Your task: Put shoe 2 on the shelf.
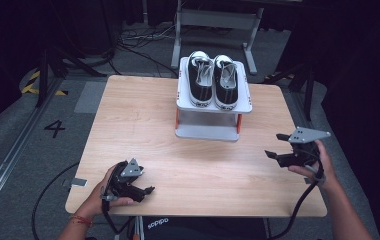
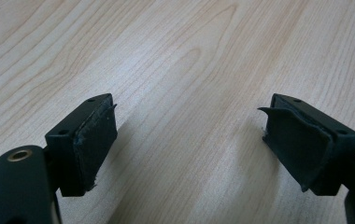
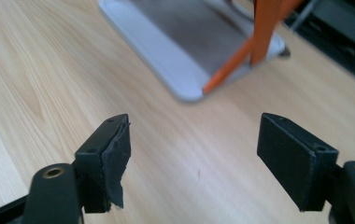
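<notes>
A pair of black sneakers with white laces and soles (image 1: 213, 80) stands side by side on the top shelf of a small grey rack (image 1: 213, 131) with orange posts, at the far middle of the wooden table (image 1: 143, 130). My left gripper (image 1: 148, 191) rests low at the near left of the table, open, with bare wood between its pads (image 2: 96, 140). My right gripper (image 1: 275, 146) hovers at the right side, open and empty, pointing toward the rack's grey base plate (image 3: 166, 51) and an orange post (image 3: 262, 28).
The table's near edge runs just below both hands. Beyond the table lie a grey metal frame (image 1: 213, 25), floor cables (image 1: 138, 40) and a floor mark "4" (image 1: 54, 128). Bare wood stretches between the grippers and the rack.
</notes>
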`<state>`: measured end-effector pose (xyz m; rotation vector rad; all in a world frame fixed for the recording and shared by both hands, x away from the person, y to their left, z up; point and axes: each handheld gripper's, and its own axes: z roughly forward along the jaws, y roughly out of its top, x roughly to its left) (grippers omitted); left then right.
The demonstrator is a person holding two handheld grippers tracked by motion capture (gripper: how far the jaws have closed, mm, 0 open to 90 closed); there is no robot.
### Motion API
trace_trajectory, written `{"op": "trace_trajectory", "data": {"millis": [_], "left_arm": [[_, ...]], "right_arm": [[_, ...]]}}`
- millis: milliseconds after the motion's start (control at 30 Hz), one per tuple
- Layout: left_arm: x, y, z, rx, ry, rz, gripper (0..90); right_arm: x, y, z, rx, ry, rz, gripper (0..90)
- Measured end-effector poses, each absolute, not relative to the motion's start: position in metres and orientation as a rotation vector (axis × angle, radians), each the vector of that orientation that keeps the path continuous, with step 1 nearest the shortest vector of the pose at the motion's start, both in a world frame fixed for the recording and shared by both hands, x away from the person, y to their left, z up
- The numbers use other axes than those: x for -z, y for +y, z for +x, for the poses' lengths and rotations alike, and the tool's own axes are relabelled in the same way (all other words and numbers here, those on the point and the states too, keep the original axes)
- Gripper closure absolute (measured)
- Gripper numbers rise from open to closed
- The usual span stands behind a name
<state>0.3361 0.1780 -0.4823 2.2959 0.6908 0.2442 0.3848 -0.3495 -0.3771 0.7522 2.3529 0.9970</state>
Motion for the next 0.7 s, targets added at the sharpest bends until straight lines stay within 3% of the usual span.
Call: {"op": "trace_trajectory", "data": {"millis": [300,700], "left_arm": [[0.482,0.178,0.337,-0.243,0.682,2.302,16.8],[0.482,0.178,0.336,-0.253,0.694,2.299,16.8]], "right_arm": [[0.458,-0.378,0.363,-0.97,2.354,0.979,20.8],[0.487,-0.382,0.356,-1.05,2.398,1.049,13.4]]}}
